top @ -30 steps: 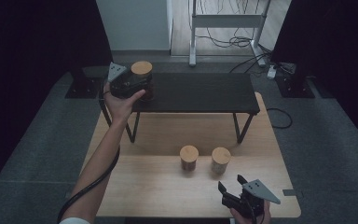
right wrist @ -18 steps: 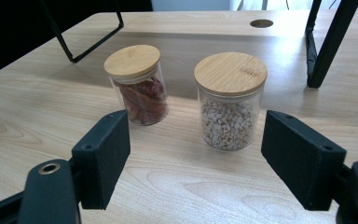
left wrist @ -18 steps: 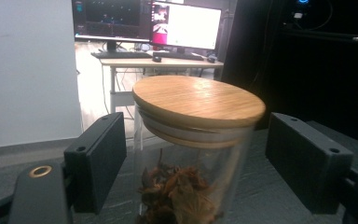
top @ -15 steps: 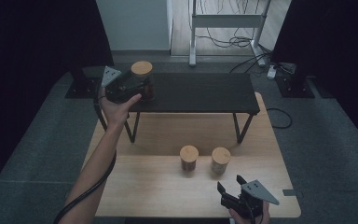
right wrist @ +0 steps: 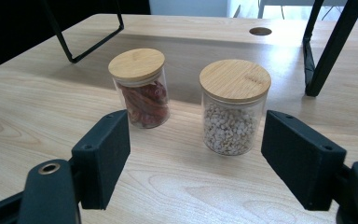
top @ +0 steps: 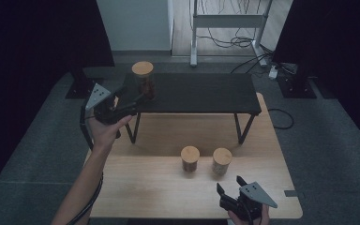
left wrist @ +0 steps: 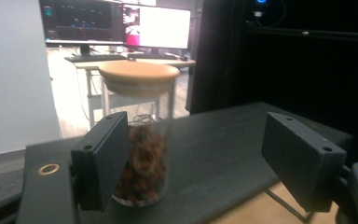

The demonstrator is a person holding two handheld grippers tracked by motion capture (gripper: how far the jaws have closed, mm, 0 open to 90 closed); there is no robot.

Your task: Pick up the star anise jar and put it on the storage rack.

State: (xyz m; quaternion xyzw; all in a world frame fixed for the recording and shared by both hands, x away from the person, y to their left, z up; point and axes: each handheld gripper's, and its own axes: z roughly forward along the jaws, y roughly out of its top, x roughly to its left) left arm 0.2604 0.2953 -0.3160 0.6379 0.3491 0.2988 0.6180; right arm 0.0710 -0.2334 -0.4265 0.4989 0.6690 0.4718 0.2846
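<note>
- Dim room with dark drapes either side; a pale wooden table (top: 145, 187) carries a low black shelf (top: 201, 93) on thin metal legs across its far half.
- My left gripper (top: 132, 99) is up at the shelf's left end, jaws spread wide and holding nothing.
- The shelf jar (top: 143, 79) stands upright on the shelf top, bamboo lid on, just ahead of that gripper. In the left gripper view the jar (left wrist: 142, 140) sits against the inner face of the left-hand jaw, off-centre, with a wide gap to the other jaw; I cannot tell for certain whether that jaw is touching the glass or just in front of it.
- Its fill is dark brown and blurred, possibly dried fruit or spice.
- Judgement: the jar's long axis is vertical and it lies forward of the jaws, so any re-grip means shifting sideways to centre it first; a withdrawal wants a straight pull-back so that jaw does not drag the jar.
- My right gripper (top: 228, 186) rests low at the table's near edge, jaws also wide apart and empty.
- Two lidded jars stand upright on the table ahead of it, near each other but apart: the red-fill jar (right wrist: 140, 88), with reddish strips like dried chilli, and the pale-fill jar (right wrist: 234, 107), with small whitish grains or beans.
- Both are nearer the right gripper; the pale-fill jar lies closer to the line between its jaws.
</note>
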